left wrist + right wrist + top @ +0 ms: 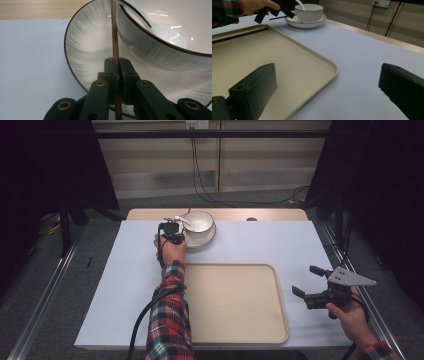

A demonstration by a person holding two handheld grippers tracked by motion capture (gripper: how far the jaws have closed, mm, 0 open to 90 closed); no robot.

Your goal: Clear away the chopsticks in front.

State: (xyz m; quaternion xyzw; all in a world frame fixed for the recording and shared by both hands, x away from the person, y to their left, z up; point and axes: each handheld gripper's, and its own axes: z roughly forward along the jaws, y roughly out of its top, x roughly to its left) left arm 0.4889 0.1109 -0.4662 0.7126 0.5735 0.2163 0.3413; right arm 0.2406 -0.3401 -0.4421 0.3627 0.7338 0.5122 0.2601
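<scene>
Right gripper (306, 281): nearest, right edge of worktop, held in person's right hand (350, 317); jaws spread wide, nothing between them; grey three-cornered plate on top.
Right gripper view: one jaw sits over corner of tray, the other over bare worktop.
Tray: large beige rectangular plastic tray with rounded corners (280, 330), near-centre of worktop, nothing in it; also (322, 61).
Worktop: pale lilac-white sheet over wooden top (280, 245); wood strip showing at far edge.
Left arm: red-blue-white plaid sleeve (167, 320) crosses left side of tray; black cable trails beside it.
Left hand (171, 251): beyond tray's far-left corner, holding left gripper (171, 224).
Left gripper jaws: clenched on thin brown wooden stick (115, 37); pads press it from both sides; stick runs straight between jaws and out over plate.
Stick location: far-centre of worktop, at left side of plate, touching or just above it, cannot tell; also (277, 18).
Plate: white round ceramic plate with dark rim and grey streaks (82, 52), far-centre; also (210, 239).
Bowl: white ceramic bowl with dark rim (205, 222), sits on plate; also (160, 50).
Spoon: white ceramic spoon (184, 220), lies in bowl, handle leaning out toward left gripper; also (300, 4).
Beyond: grey floor, black cables, wall sockets, dark curtains at sides.
</scene>
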